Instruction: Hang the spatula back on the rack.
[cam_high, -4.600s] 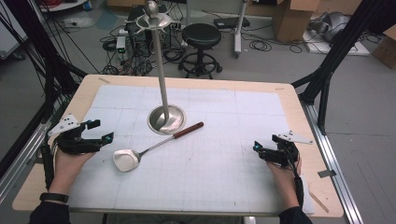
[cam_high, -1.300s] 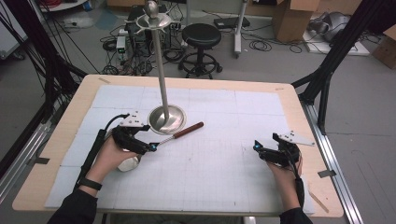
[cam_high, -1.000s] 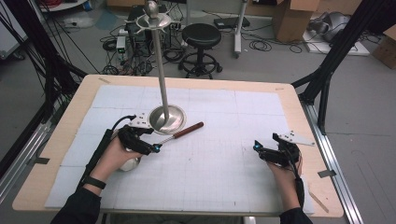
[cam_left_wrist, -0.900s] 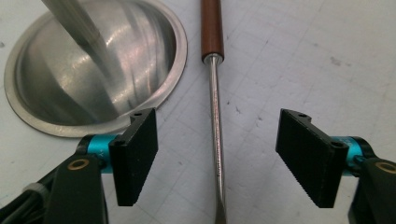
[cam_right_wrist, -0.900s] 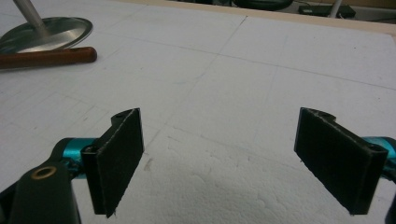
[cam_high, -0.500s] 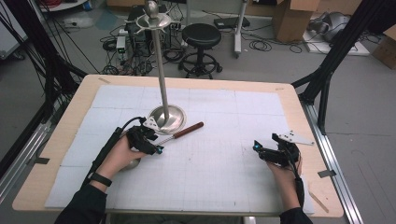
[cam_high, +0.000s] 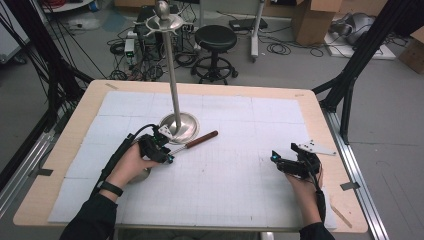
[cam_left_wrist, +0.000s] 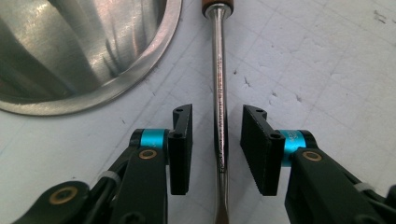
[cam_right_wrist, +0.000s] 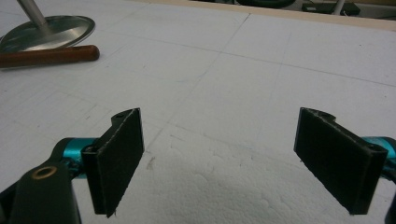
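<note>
Steel shaft: the ladle (cam_high: 186, 145) lies on the white foam sheet (cam_high: 235, 175), its polished shaft running from the bowl under the left hand (cam_high: 131, 166) up to the brown wooden handle (cam_high: 202, 139).
Stand: a metal stand (cam_high: 175, 100) rises from a round base (cam_left_wrist: 79, 51) just beside the shaft.
Left gripper: the left gripper (cam_left_wrist: 217, 147) is low over the sheet, jaws a little apart.
Shaft and pads: in the left gripper view the shaft passes straight between the two pads (cam_left_wrist: 183, 149), with a narrow gap on each side; neither pad touches it.
Right gripper: the right gripper (cam_right_wrist: 233, 163) rests near the table's right side, well apart from the ladle, jaws spread wide with bare foam between them.
Far handle: the right gripper view has the wooden handle and the stand's base at its upper left.
Table: pale wood (cam_high: 320, 115) borders the sheet.
</note>
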